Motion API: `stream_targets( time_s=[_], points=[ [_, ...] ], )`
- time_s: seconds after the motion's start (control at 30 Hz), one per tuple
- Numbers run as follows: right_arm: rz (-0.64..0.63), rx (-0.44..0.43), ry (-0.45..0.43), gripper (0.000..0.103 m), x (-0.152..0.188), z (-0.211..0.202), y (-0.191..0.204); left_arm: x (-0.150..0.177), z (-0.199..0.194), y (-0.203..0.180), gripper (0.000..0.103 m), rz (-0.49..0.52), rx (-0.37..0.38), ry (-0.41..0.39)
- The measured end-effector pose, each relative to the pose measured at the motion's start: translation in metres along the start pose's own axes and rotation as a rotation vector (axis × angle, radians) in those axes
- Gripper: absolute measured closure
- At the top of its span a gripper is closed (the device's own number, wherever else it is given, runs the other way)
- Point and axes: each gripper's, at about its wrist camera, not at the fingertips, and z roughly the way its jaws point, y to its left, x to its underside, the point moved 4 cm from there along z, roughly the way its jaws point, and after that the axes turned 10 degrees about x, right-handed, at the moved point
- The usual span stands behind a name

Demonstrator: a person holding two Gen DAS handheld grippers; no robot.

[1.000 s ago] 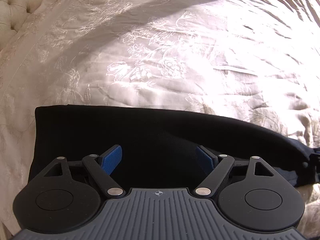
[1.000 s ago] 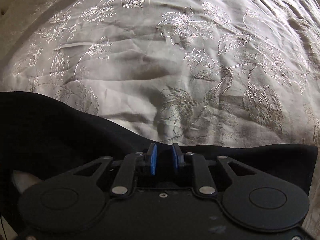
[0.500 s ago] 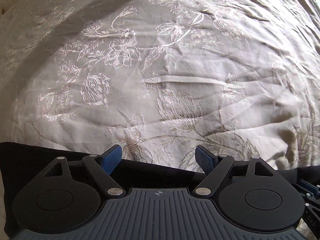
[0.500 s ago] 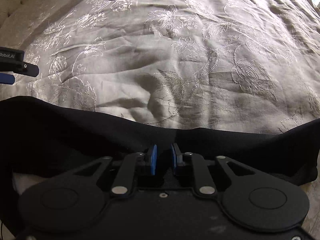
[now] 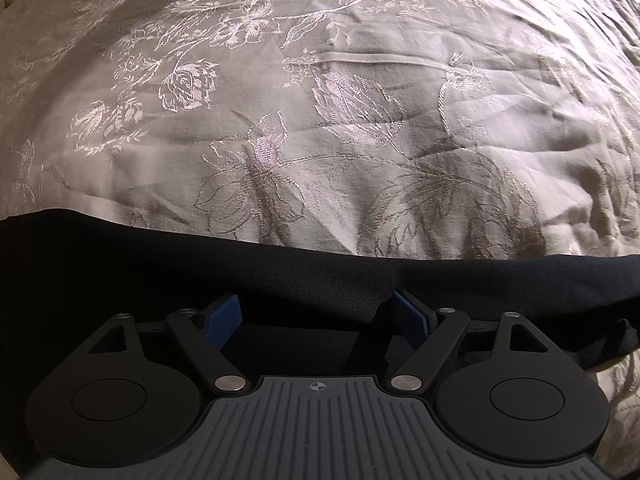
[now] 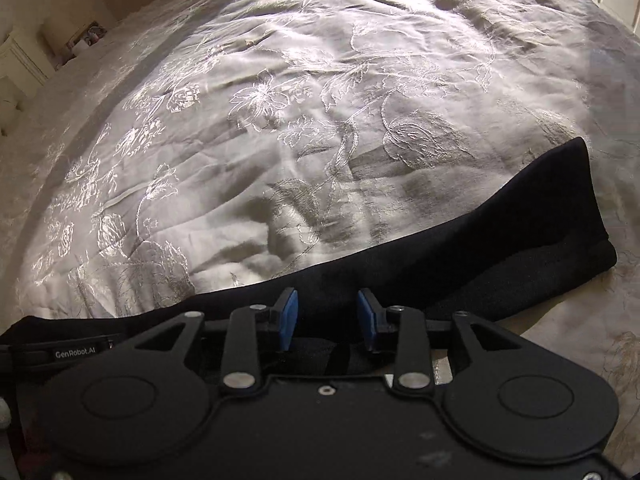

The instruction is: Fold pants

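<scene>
- The pants [image 5: 320, 276] are black and lie across the near part of a bed, stretched as a long dark band from side to side in both wrist views; their far edge runs against the pale bedspread [image 5: 320, 120].
- The left gripper [image 5: 316, 316] hangs over the pants with its jaws spread wide; the blue pads [image 5: 222, 320] stand well apart and nothing sits between them; black cloth fills the space under and ahead of them; whether the pads touch the cloth I cannot tell, since dark cloth and dark shadow merge there.
- The right gripper [image 6: 328, 314] is also parted, though by a narrower gap; its blue pads [image 6: 289, 318] stand either side of a strip of black cloth without pinching it.
- In the right wrist view the pants [image 6: 500, 236] reach out to the right and end in a squared, folded-looking end [image 6: 592, 208] that lies flat on the bedspread; there two layers show, one on top of the other.
- The bedspread [image 6: 320, 100] is cream with a stitched flower and leaf pattern; it is creased in many places; sunlight brightens it in the right wrist view.
- At the far left of the right wrist view stands pale furniture [image 6: 20, 64], too blurred to name more exactly.
- A second black device marked "GenRobot.AI" [image 6: 76, 354] pokes in at the lower left of the right wrist view.
</scene>
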Motion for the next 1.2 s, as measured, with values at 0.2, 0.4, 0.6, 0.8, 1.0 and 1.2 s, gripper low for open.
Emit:
stream_targets(
  time_s=[0.2,0.4,0.6,0.8,1.0,1.2],
  points=[
    [0.198,0.074,0.007,0.065,-0.008,0.005,-0.020,-0.008,0.004,-0.001,0.022,-0.001,0.002,0.000],
    [0.288,0.115,0.039,0.064,-0.027,0.024,-0.026,-0.006,0.002,-0.003,0.022,0.010,0.000,-0.008],
    [0.227,0.123,0.032,0.099,-0.024,0.013,-0.021,-0.015,-0.026,0.019,0.023,-0.063,0.051,-0.036],
    [0.199,0.074,0.019,0.099,0.005,-0.030,-0.032,-0.027,-0.048,0.066,0.023,-0.200,0.060,-0.068],
    [0.217,0.067,0.038,0.099,0.039,-0.049,-0.040,-0.031,-0.041,0.109,0.023,-0.294,0.038,-0.021],
    [0.212,0.077,0.035,0.099,0.056,-0.056,-0.039,-0.029,-0.017,0.138,0.023,-0.404,0.048,0.062]
  ],
)
